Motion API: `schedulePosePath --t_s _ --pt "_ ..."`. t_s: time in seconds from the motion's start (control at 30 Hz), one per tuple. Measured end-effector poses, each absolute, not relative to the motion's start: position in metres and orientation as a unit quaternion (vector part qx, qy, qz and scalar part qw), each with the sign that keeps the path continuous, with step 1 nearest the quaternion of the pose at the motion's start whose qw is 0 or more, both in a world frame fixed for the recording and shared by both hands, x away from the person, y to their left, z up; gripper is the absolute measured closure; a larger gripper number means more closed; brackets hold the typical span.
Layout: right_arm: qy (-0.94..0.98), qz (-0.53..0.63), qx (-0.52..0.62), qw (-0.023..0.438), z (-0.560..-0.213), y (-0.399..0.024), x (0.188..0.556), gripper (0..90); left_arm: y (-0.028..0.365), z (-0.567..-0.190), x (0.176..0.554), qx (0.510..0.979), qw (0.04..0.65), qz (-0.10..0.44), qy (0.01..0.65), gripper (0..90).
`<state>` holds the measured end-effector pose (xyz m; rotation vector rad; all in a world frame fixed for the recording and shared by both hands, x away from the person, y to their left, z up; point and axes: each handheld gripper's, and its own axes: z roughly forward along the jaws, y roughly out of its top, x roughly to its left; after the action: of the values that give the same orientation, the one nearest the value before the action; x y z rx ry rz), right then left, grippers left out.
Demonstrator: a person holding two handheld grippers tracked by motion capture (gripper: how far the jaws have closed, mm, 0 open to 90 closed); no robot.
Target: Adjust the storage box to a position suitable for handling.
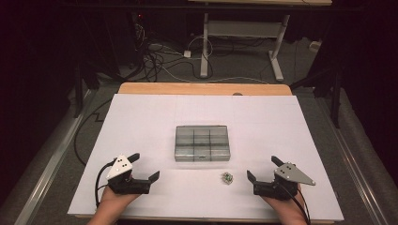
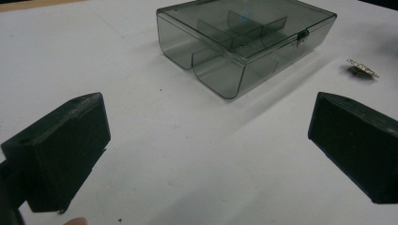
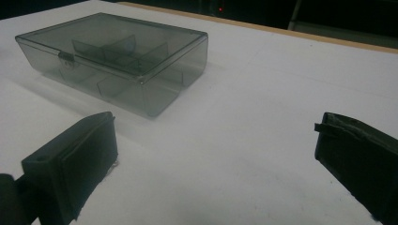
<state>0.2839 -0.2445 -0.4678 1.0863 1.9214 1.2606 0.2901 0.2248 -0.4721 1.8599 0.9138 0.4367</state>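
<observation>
Two grippers sit low over the white sheet at my near edge, and both are released, gripping nothing. My left gripper [image 1: 145, 166] has its jaws spread wide; in the left gripper view [image 2: 206, 140] bare white surface lies between the two black blocks. My right gripper [image 1: 263, 168] is spread the same way, and in the right gripper view [image 3: 211, 154] I see only bare sheet between its jaws. A hand [image 1: 115, 204] comes in from the bottom behind the left tool, and another hand [image 1: 286, 208] behind the right one, each with a cable trailing back.

Between the two grippers, nearer the right one, a small metallic object [image 1: 227, 177] lies on the sheet; it is too small for me to name. From the left gripper view it sits off to the right [image 2: 362, 69], apart from the box.

Farther out, at the middle of the sheet, stands a smoky transparent compartment box [image 1: 202, 143] with its lid down and a small latch on the front. Dividers show through the lid [image 2: 244, 35], and I can make out nothing inside the compartments [image 3: 117, 51].

The white sheet [image 1: 141, 117] covers a wooden table [image 1: 202, 88]. Beyond it, tangled cables [image 1: 159, 58] lie on the floor beside white desk legs [image 1: 204, 42].
</observation>
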Motion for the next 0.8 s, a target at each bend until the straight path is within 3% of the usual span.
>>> schedulePosePath --t_s 0.57,0.8 --pt "0.726 0.47 0.406 0.295 -0.4648 -0.2417 0.282 0.5 0.2287 -0.4696 0.2905 0.756 0.503 0.159 0.388 0.0" --pt "0.754 0.441 0.397 0.284 -0.4661 -0.2374 0.2833 0.5 0.2264 -0.471 0.29 0.762 0.498 0.173 0.377 0.0"
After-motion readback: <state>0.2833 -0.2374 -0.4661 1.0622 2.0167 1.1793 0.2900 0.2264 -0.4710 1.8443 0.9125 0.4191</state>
